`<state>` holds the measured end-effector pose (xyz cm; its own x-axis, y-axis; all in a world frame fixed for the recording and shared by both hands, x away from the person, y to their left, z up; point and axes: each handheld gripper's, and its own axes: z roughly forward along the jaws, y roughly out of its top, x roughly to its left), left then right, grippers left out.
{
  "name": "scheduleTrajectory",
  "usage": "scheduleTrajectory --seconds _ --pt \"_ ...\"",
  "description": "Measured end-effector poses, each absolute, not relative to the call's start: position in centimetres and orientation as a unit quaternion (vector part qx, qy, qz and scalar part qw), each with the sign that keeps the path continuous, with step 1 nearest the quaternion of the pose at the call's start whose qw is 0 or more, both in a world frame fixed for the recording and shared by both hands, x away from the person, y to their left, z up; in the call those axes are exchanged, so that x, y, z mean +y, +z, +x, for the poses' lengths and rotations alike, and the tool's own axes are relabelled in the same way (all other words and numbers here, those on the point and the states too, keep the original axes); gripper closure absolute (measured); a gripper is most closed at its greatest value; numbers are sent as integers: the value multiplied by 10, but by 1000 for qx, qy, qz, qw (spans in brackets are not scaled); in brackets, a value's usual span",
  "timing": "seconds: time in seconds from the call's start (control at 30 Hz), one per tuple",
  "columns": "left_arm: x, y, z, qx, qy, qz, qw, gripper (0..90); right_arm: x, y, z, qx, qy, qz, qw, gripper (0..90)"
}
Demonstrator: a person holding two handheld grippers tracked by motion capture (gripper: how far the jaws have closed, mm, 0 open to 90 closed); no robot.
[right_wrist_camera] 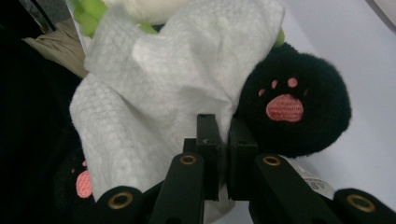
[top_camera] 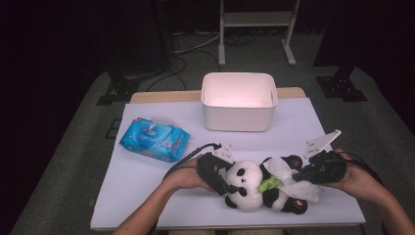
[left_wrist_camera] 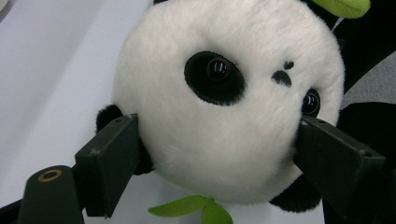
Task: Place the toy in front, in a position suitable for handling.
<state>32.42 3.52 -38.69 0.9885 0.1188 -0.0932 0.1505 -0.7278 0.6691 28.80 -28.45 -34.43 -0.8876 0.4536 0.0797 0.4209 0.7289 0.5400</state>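
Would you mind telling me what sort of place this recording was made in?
Probably a lab or studio set up for recording: a table under a white sheet in a dark room, cables across the carpeted floor, and black stand bases beside it.

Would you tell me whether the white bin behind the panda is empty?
Apparently empty: the white bin shows bare inner walls in the high view, though its floor is hidden.

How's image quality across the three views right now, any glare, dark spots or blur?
High view: room dark, box interior glows overexposed, panda soft. Left gripper view: panda head sharp, glints on the eyes, jaws near the lens slightly soft. Right gripper view: wipe weave crisp, left edge lost in shadow.
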Motion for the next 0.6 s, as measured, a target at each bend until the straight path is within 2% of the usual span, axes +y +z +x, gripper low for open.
scheduleTrajectory --seconds 0.6 --pt "36 -388 324 77 -24 927 366 162 -253 -334 299 938 278 201 37 851"
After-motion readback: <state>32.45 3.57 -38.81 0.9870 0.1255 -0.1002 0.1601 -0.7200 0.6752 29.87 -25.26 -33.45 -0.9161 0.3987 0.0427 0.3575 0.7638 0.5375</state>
